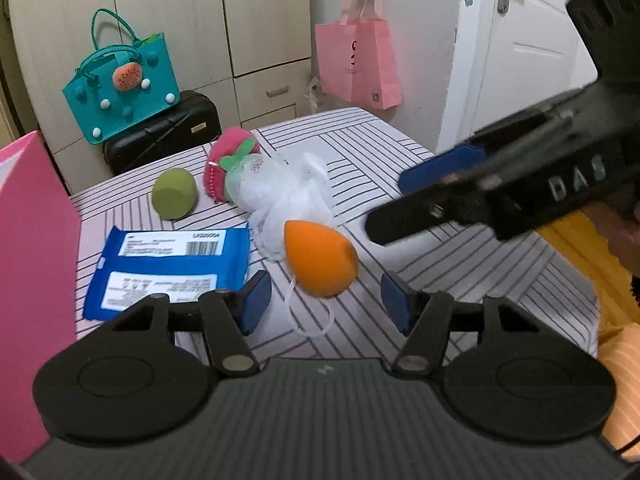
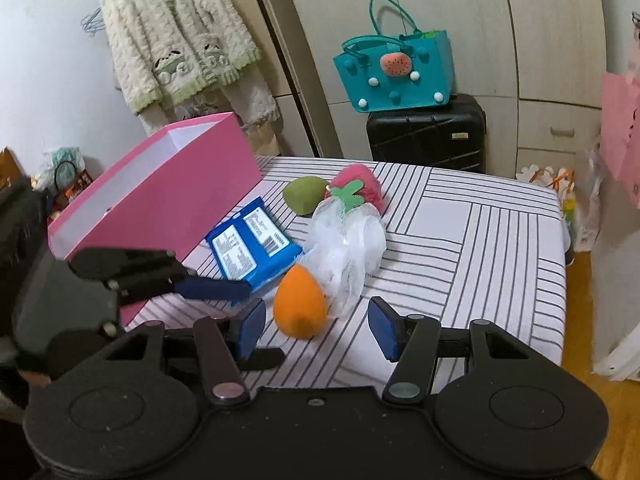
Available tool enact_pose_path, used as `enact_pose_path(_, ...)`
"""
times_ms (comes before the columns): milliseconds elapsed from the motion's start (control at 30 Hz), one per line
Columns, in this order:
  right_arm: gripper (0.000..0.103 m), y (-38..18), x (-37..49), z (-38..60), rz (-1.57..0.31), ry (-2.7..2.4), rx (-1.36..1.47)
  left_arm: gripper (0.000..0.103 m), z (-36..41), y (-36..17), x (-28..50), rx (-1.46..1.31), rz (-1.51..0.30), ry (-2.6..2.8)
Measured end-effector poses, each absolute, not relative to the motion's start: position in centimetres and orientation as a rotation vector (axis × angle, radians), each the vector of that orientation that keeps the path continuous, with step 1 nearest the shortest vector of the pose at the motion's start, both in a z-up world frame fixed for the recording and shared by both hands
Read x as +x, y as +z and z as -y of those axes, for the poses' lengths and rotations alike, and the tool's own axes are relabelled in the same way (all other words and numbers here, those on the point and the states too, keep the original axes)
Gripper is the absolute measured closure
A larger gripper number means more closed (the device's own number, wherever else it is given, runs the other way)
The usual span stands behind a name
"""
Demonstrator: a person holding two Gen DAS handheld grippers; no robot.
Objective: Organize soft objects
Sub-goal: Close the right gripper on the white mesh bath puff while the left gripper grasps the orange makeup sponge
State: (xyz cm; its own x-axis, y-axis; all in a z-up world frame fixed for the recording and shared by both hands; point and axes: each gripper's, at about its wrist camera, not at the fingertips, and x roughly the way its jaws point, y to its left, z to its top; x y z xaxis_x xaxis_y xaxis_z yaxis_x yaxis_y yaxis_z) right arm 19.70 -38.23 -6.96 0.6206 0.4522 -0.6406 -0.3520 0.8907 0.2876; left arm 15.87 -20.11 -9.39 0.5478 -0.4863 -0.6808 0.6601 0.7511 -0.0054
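- Two handheld grippers hover over a table [image 2: 480,248] covered in a white cloth with dark stripes.
- The left gripper [image 1: 326,304] has its blue-padded fingers spread wide apart, holding nothing.
- An orange egg-shaped sponge [image 1: 320,258] lies on the cloth just ahead of the gap between those fingers, not touching either pad.
- The right gripper [image 2: 316,330] is also spread open and empty, with the same orange sponge just in front of its left finger.
- A white mesh bath pouf [image 1: 286,192] lies right behind the orange sponge, touching it; its thin white loop trails on the cloth under the sponge.
- A pink knitted strawberry [image 1: 230,164] with green felt leaves sits against the far side of the pouf.
- A green egg-shaped sponge [image 1: 175,194] rests just left of the strawberry.
- A blue packet of wipes [image 1: 168,268] with white labels lies flat on the left of the orange sponge, near a pink open box [image 2: 156,196] at the table's left edge.
- Beyond the table, a teal tote bag [image 2: 396,76] sits on top of a black suitcase [image 2: 426,136].
- A pink paper bag [image 1: 358,62] hangs on the wall, and a cream cardigan [image 2: 176,36] hangs on the far left.
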Motion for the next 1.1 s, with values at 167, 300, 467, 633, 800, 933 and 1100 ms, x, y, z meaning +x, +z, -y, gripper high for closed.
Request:
enact_pose_path(167,0.041,-7.4,22.3,38.5,-0.776,0.47,0.214,0.059,21.6,-10.3,16.3,0.291,-0.714,-0.666)
enact_pose_path(300,0.041,-8.1,24.2,37.8,-0.789,0.448,0.188,0.058,21.6,-10.8,16.8,0.231,-0.724,-0.645)
enact_pose_path(467,0.04,-9.2,26.3,37.1,-0.803,0.423,0.153,0.056,22.0,-11.4,16.9,0.199,-0.705,-0.621)
enact_pose_path(633,0.039,-10.4,27.9,36.9,-0.844,0.436,0.177,0.054,22.5,-12.1,16.3,0.187,-0.673,-0.606)
enact_pose_path(800,0.058,-11.1,28.1,36.8,-0.845,0.432,0.191,0.064,22.5,-12.4,16.8,0.157,-0.67,-0.59)
enact_pose_path(933,0.076,-11.3,27.9,37.9,-0.865,0.46,0.304,0.066,22.5,-12.4,16.6,0.166,-0.665,-0.6)
enact_pose_path(1100,0.079,-11.5,26.8,38.0,-0.866,0.449,0.318,0.066,21.5,-12.0,16.2,0.117,-0.71,-0.66)
